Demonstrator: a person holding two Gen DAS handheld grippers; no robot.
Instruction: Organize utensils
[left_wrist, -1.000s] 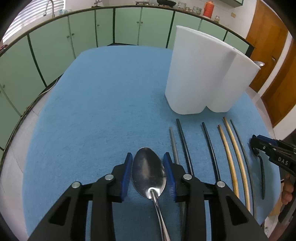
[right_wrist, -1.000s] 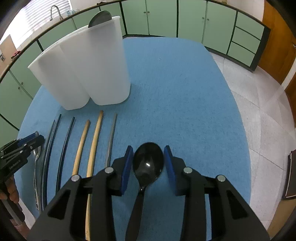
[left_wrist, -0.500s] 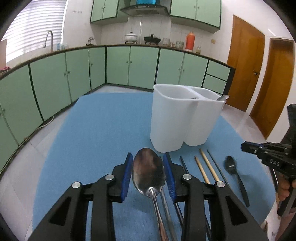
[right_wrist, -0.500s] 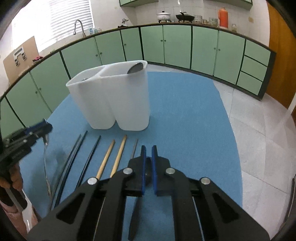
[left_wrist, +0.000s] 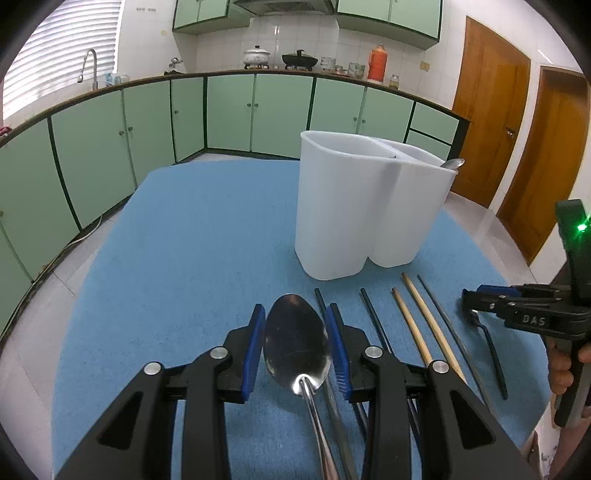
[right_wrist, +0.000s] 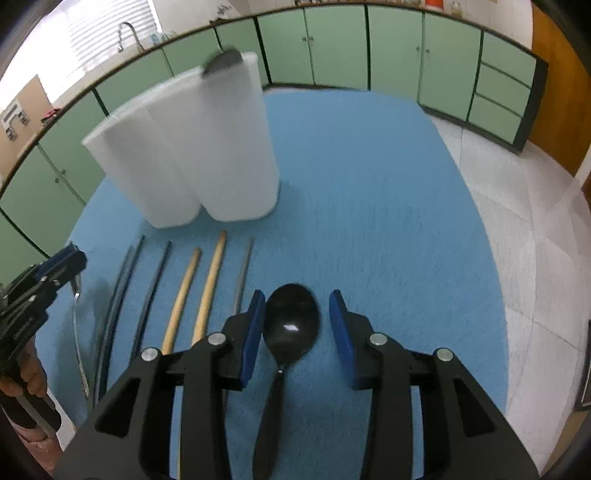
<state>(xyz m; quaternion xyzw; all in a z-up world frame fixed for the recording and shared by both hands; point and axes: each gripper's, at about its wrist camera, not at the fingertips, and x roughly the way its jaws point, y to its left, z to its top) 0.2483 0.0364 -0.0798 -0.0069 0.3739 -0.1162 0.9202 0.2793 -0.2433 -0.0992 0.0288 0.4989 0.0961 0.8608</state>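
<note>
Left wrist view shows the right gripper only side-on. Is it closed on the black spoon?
Observer: No. In the right wrist view the right gripper is open; the black spoon sits between its fingers, with a gap on one side.
Operator: My own gripper blocks the row near me. What lies next to that spoon?
Observer: A grey chopstick, lying between the wooden chopsticks and the black spoon.
</note>
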